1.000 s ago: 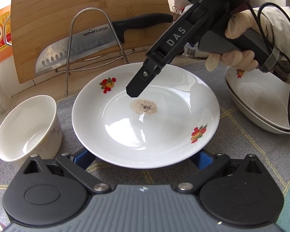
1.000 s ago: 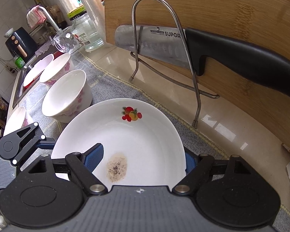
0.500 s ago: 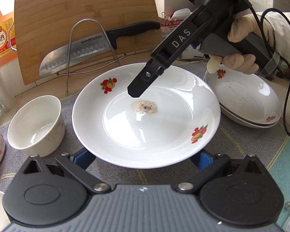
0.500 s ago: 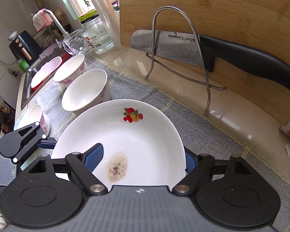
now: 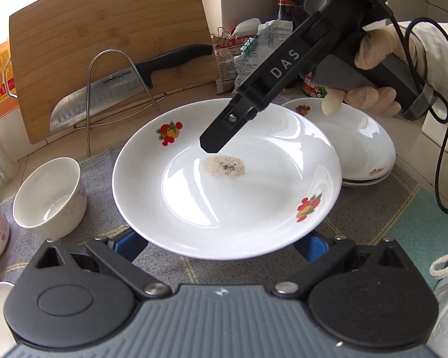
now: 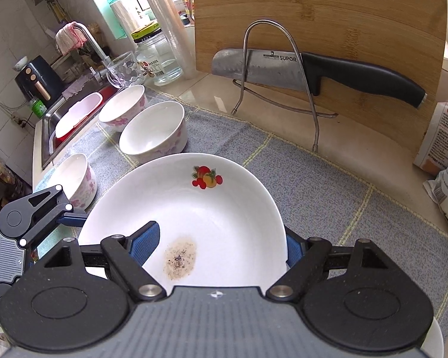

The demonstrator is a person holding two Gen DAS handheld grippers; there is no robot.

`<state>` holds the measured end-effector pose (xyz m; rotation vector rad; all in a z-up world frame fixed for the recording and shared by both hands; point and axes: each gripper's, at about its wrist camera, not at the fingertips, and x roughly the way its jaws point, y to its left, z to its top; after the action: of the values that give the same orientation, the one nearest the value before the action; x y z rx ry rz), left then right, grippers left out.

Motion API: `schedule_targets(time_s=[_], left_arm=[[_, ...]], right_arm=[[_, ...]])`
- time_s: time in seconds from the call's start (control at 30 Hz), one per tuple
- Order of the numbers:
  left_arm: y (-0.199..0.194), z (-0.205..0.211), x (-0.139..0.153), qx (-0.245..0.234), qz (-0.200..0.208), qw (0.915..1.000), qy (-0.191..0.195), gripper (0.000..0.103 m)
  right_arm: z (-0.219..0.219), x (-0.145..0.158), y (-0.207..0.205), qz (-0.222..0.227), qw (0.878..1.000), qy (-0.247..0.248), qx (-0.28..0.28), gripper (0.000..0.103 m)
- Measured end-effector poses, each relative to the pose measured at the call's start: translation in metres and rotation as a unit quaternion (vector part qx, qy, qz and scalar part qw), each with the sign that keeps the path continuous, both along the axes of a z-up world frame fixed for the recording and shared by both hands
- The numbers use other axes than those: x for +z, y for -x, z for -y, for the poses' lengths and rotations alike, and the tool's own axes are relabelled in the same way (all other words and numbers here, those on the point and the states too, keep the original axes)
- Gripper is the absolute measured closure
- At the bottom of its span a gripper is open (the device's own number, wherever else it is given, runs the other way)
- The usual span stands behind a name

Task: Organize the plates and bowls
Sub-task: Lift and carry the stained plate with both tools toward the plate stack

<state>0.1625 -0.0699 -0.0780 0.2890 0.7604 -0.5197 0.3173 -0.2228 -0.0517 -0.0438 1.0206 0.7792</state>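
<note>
A white plate with fruit prints and a brown stain hangs above the grey mat, carried by both grippers. My left gripper has its blue pads under the near rim, on either side of the plate's base, shut on it. My right gripper is shut on the same plate, with one pad inside the dish and the other outside the rim. Its upper finger reaches over the stain in the left wrist view. A stack of matching plates lies to the right.
Several white bowls stand on the mat to the left, toward the sink. A bamboo cutting board leans at the back, with a knife in a wire rack. Food packets and a gloved hand are at the back right.
Both grippers have lifted the plate and carried it right, away from the cutting board. The rack and bowls have drawn back and left; the stacked plates are now in fuller view.
</note>
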Motion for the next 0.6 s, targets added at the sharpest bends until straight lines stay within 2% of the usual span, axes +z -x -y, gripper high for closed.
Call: schedule_targets(time_s=[0.6], left_arm=[[0.009,0.035,0.011,-0.066,0.006,0.9977,-0.013,0.001]], right_arm=[[0.05,0.008,0.053,0.002,0.998,-0.002,-0.061,0.016]])
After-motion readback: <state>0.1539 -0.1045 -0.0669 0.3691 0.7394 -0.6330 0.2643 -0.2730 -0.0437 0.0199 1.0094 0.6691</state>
